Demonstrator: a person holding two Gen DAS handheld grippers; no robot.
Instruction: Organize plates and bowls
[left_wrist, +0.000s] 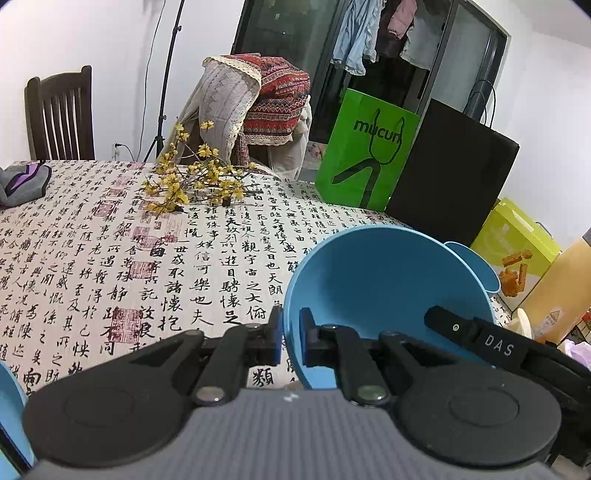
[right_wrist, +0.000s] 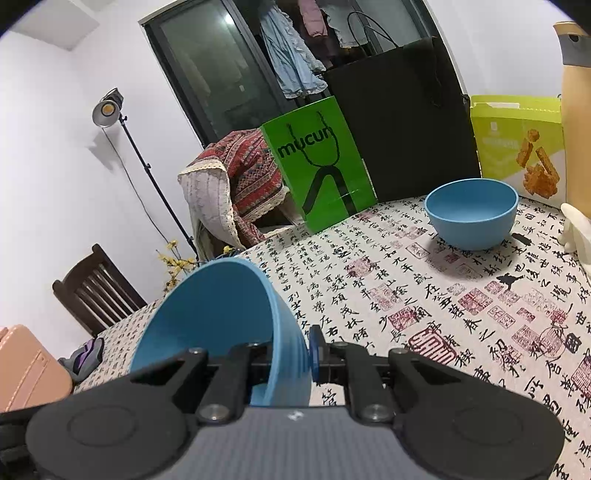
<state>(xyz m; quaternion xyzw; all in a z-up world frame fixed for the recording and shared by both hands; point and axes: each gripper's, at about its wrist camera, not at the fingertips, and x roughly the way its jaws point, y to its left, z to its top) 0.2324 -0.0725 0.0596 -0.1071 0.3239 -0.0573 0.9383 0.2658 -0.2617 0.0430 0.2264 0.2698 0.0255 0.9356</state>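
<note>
While both of my grippers are clenched on the same tilted blue plastic bowl (left_wrist: 388, 280), it hangs above the calligraphy-print tablecloth (left_wrist: 110, 258). My left gripper (left_wrist: 291, 338) pinches the rim at its nine o'clock side; my right gripper (right_wrist: 291, 354) pinches the opposite wall, its tip showing at four o'clock in the left view. A second blue plastic bowl (right_wrist: 471, 214) sits upright at one o'clock from my right wrist, near the black paper bag (right_wrist: 406, 122). I judge this the carrying step: next I should level the held bowl and nest it into that one.
</note>
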